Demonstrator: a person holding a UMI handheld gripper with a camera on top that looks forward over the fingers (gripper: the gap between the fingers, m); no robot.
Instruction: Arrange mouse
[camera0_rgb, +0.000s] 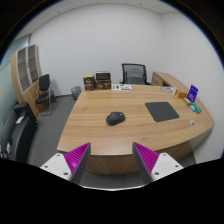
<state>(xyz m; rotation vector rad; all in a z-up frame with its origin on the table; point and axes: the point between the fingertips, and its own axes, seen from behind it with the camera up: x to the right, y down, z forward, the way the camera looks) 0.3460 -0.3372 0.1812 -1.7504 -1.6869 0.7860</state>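
Observation:
A black mouse (116, 118) lies on the wooden table (90, 125), well beyond my fingers and slightly left of a dark grey mouse mat (161, 110). The mouse sits apart from the mat, on bare wood. My gripper (111, 160) hovers over the table's near edge, open, with nothing between its magenta pads (73, 157). Both fingers show wide apart at the bottom of the gripper view.
A black office chair (133, 73) stands behind the table's far side. Small boxes (101, 80) sit on the far end. Coloured items (193, 97) rest at the right edge. Another chair (44, 88) and shelving (26, 68) stand at the left wall.

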